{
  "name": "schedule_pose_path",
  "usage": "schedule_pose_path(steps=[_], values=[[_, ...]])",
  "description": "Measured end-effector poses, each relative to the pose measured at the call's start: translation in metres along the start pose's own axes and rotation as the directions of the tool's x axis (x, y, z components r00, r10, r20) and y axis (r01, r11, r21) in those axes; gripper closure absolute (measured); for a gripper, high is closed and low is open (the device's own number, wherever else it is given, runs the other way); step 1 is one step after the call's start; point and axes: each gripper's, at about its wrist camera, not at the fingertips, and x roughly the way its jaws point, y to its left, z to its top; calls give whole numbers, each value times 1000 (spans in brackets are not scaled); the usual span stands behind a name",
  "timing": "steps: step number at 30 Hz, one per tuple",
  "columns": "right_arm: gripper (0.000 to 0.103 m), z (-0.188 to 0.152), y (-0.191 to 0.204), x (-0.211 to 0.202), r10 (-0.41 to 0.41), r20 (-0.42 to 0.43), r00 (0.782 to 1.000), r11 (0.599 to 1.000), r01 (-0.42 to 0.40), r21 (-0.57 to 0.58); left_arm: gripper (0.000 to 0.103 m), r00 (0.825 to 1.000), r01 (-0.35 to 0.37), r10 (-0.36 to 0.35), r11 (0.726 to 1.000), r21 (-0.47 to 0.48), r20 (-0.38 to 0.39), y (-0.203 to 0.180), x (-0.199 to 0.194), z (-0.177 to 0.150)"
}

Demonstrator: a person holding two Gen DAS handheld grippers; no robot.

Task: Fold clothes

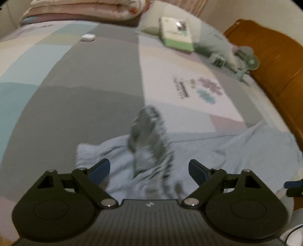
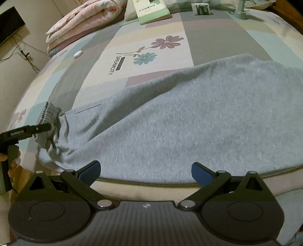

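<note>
Light grey fleece garment (image 2: 180,121) fills frame centre on the patchwork bedsheet (image 2: 217,37); left gripper (image 1: 149,170) and right gripper (image 2: 145,171) both spread apart, clamping nothing.

Patchwork bed (image 2: 217,43) bears grey garment (image 2: 180,117), book (image 2: 151,11), folded quilt (image 2: 83,24).

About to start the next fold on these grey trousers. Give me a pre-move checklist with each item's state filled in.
1. Left gripper open, pads clear of cloth: ok.
2. Right gripper open, nothing between its pads: ok.
3. Trousers lying flat on the bed: ok over the main part.
4. Elastic cuff smoothed out: not ok, bunched.
5. Book and small white case clear of the trousers: ok.
6. Far trouser end straight: cannot tell, out of view.
</note>
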Motion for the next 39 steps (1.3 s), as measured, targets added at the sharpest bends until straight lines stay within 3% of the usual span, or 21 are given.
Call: schedule_pose_path(steps=[5,7,11,16,27,29,30,35,39], values=[[0,-1,-1,0,-3,5,1000,1000,3,6,48,1000,7,-7,1000,-3,-11,-2,12,7],[0,-1,-1,0,-2,6,1000,1000,2,6,72,1000,0,-1,1000,-20,-17,2,13,8],[0,-1,-2,0,3,8,1000,1000,-3,9,83,1000,-26,26,999,-43,10,9,0,4],[0,0,-4,0,8,11,1000,1000,-8,16,83,997,-36,42,995,-92,61,21,-23,-2],[0,2,-1,1,5,11,1000,1000,-5,8,81,999,-47,49,975,-217,2,52,-9,-22],[0,2,0,0,3,14,1000,1000,-4,4,73,998,-59,60,977,-202,-4,50,-12,-22],[0,2,0,0,5,18,1000,1000,-5,4,61,996,-92,92,981,-174,-6,45,-17,-21],[0,4,-2,-2,14,40,999,1000,-14,8,32,977,-207,209,977,-56,39,26,-42,-15],[0,8,-4,-7,22,70,997,1000,-22,-1,23,977,-192,183,979,71,110,-6,-48,-6]])
